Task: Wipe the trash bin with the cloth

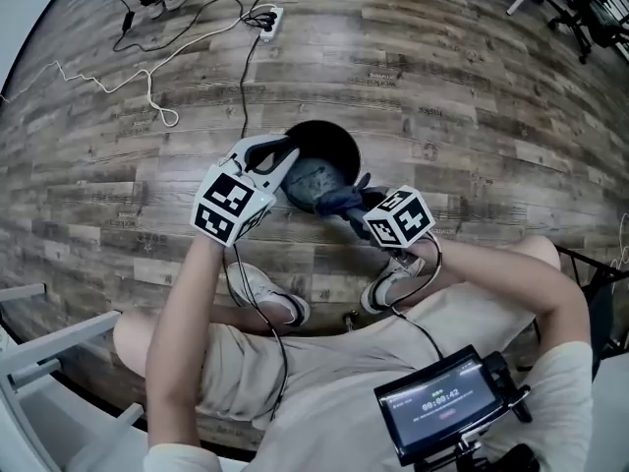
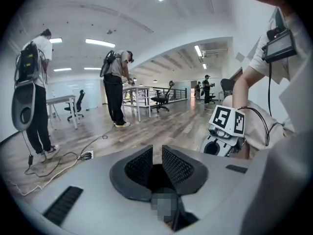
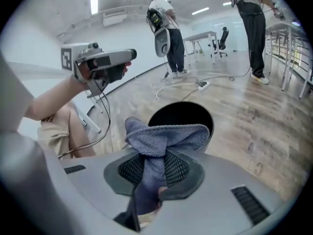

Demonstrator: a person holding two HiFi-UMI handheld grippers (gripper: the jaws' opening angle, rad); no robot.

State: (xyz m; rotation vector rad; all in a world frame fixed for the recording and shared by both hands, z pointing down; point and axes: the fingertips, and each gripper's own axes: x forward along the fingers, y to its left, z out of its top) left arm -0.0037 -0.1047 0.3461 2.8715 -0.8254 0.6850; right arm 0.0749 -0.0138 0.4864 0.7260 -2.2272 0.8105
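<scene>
- Bin (image 1: 334, 138) upright on the floor, round mouth open upward, below and just ahead of both grippers (no long axis to speak of, only rim and wall to follow).
- Cloth (image 3: 161, 133) pinched between the pads of the right gripper (image 3: 155, 166), bunched above them, lying over the bin's mouth in the head view.
- Left gripper (image 2: 156, 164) pressed almost together on nothing, over the bin's left rim, aimed past it into the room.
- Better placed for wiping, by judgement: the right, bearing the cloth and pointed at the mouth. Needs lowering onto rim or wall (left free to steady, perhaps).
- Floor (image 1: 472, 87): wood planks, with cables (image 1: 246, 87) and a power strip (image 1: 267, 16) well beyond the bin.
- Room: open office, people (image 2: 115, 87) standing near desks (image 2: 137, 89), chairs (image 2: 159, 102) farther back.
</scene>
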